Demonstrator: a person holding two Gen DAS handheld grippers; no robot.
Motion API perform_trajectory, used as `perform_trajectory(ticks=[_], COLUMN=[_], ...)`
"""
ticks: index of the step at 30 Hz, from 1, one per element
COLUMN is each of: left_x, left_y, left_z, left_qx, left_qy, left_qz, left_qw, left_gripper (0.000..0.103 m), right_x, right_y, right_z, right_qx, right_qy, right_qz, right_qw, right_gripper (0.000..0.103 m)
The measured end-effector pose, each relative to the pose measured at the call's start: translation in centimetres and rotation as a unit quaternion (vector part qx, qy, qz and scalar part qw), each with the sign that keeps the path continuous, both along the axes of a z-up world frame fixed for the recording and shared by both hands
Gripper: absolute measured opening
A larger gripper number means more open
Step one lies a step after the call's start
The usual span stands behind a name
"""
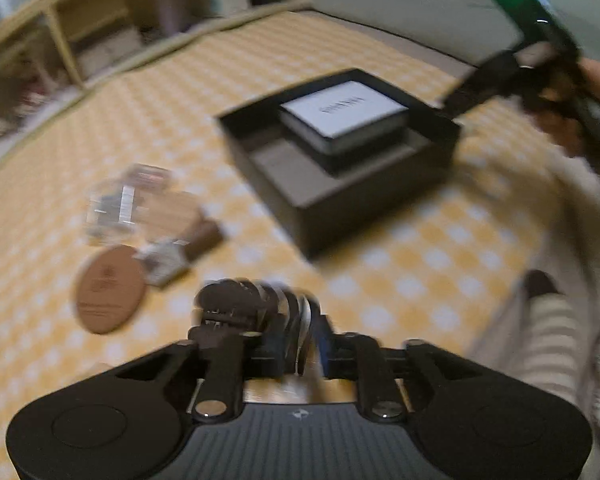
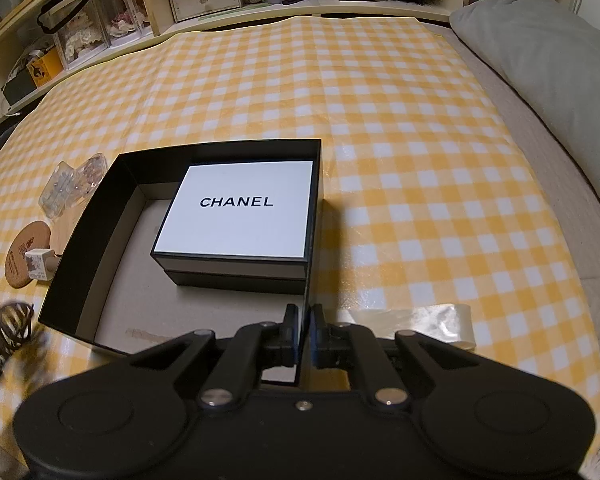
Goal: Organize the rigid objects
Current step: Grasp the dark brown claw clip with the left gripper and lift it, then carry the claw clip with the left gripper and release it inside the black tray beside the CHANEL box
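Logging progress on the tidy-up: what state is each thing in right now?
Large black box: open, lidless, upright on the checked cloth.
Chanel box: lid on, inside the large box against its right wall.
Hair clip: between the left claw fingers, blurred.
Right claw: shut on the large box's near-right wall.
Round coaster: flat on the cloth, outside the box.

Left gripper (image 1: 284, 320) holding dark hair claw (image 1: 256, 300); black box (image 1: 340, 184) lying at one o'clock, round coaster (image 1: 110, 288) at ten.
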State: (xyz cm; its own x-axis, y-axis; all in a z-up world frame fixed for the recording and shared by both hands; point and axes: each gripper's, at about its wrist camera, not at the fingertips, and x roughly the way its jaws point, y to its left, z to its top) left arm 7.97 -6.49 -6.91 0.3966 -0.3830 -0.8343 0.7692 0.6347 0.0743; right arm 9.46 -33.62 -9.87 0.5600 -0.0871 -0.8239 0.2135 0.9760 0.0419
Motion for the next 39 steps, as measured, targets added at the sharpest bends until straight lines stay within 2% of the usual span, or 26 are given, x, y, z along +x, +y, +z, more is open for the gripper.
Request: perform_trajectory(ticks=[1, 4, 6, 8, 11, 13, 17, 21, 22, 23, 28, 31, 32, 36, 38, 39], left_x=[-0.2, 0.3, 1.2, 2.5, 4.5, 5.1, 5.5, 6.1, 6.3, 6.4, 6.9, 7.0, 6.9, 6.2, 5.9, 5.8], left_y=[0.0, 0.9, 1.6, 2.1, 3.1, 3.3, 3.0, 3.1, 3.1, 2.9, 2.5, 2.8, 2.6, 2.2, 2.0, 1.9], left_z=[0.2, 1.4, 1.5, 1.1, 0.0, -0.6, -1.6, -2.6, -2.8, -2.9, -4.0, -4.4, -4.2, -3.2, -3.0, -2.9], left_qx=[-0.009, -0.044, -0.060, -0.074, -0.106, -0.130, -0.142, -0.161, -0.160, -0.154, -0.125, -0.131, -0.121, -0.069, -0.049, -0.040], left_qy=[0.002, 0.012, 0.031, 0.059, 0.123, 0.154, 0.162, 0.193, 0.194, 0.189, 0.182, 0.182, 0.173, 0.111, 0.095, 0.095], left_qz=[-0.003, 0.023, 0.069, 0.131, 0.237, 0.277, 0.329, 0.384, 0.397, 0.407, 0.429, 0.416, 0.411, 0.358, 0.309, 0.287], left_qw=[1.0000, 0.9987, 0.9954, 0.9868, 0.9579, 0.9396, 0.9194, 0.8885, 0.8827, 0.8803, 0.8760, 0.8815, 0.8868, 0.9246, 0.9450, 0.9523], left_gripper=[0.042, 0.051, 0.060, 0.064, 0.064, 0.064, 0.069, 0.072, 0.072, 0.072, 0.070, 0.066, 0.066, 0.066, 0.066, 0.066], right_x=[0.0, 0.0, 0.0, 0.0, -0.1, -0.1, 0.0, 0.0, 0.0, 0.0, 0.1, 0.0, 0.0, -0.1, -0.1, -0.1], right_y=[0.0, 0.1, 0.1, 0.0, 0.4, 0.4, 0.5, 0.5, 0.5, 0.5, 0.6, 0.5, 0.5, 0.4, 0.4, 0.4], right_z=[0.0, 0.0, 0.0, 0.0, 0.0, 0.0, 0.0, 0.0, -0.1, -0.1, -0.1, -0.3, -0.4, -0.5, -0.5, -0.5], right_qx=[0.000, 0.001, 0.000, 0.000, -0.002, -0.002, -0.002, -0.002, -0.002, -0.002, -0.002, -0.003, -0.003, 0.000, 0.000, 0.000], right_qy=[0.000, 0.000, 0.000, 0.000, 0.000, 0.000, 0.001, 0.001, 0.001, 0.001, 0.001, 0.002, 0.002, 0.004, 0.004, 0.004], right_qz=[0.000, 0.000, 0.000, -0.001, -0.001, -0.002, -0.001, -0.002, -0.002, -0.002, -0.002, -0.001, -0.001, -0.001, -0.001, -0.001], right_qw=[1.000, 1.000, 1.000, 1.000, 1.000, 1.000, 1.000, 1.000, 1.000, 1.000, 1.000, 1.000, 1.000, 1.000, 1.000, 1.000], right_gripper=[0.006, 0.006, 0.006, 0.006, 0.006, 0.006, 0.006, 0.006, 0.006, 0.006, 0.006, 0.006, 0.006, 0.006, 0.006, 0.006])
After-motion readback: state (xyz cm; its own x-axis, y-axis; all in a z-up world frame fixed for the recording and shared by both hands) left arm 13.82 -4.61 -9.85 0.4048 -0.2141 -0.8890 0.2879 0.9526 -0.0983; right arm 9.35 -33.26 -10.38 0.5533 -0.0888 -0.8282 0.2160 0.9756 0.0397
